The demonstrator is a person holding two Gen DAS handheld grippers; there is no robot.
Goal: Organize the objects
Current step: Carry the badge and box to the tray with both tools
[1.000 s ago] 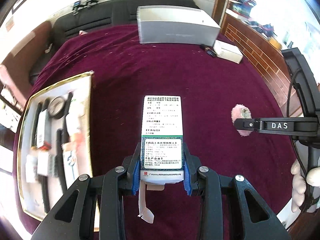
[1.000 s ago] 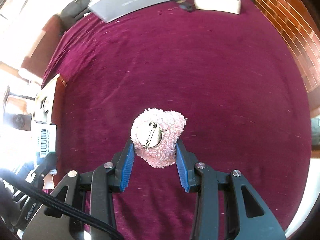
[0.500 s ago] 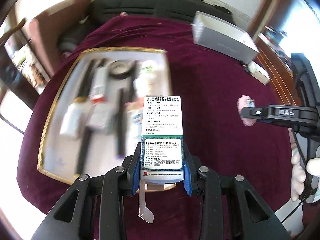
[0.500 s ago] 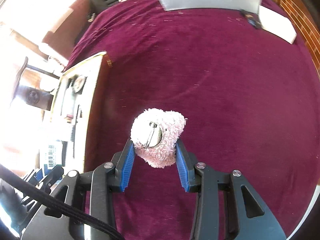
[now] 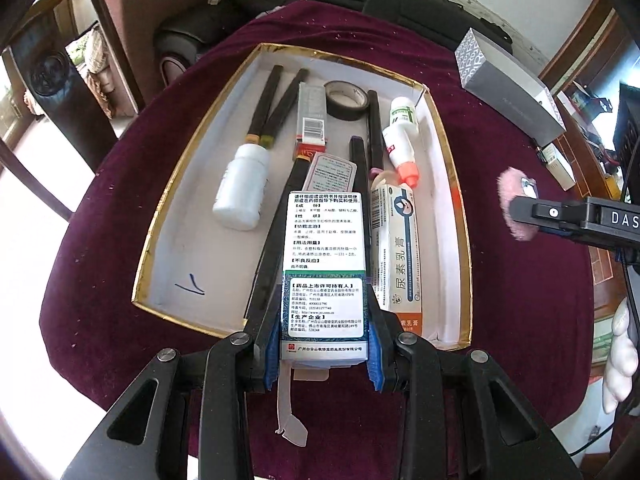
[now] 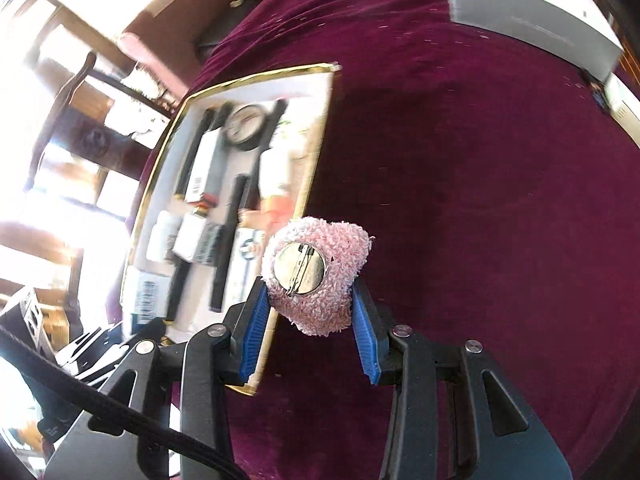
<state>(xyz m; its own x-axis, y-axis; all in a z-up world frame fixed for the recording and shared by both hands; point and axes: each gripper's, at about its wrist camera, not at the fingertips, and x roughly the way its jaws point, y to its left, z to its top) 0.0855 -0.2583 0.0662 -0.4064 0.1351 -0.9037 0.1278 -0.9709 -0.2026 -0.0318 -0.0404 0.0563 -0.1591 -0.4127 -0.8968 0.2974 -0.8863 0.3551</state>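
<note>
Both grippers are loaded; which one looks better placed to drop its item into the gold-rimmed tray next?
Left, probably. The left gripper holds the medicine box directly above the tray. The right gripper holds the pink fuzzy brooch over the tablecloth, beside the tray's edge.

A deep maroon cloth covers the surface, where a white tray has a gold rim, the medicine box is white with a green band and black print, and the fuzzy brooch is pale pink with a silver back.
</note>
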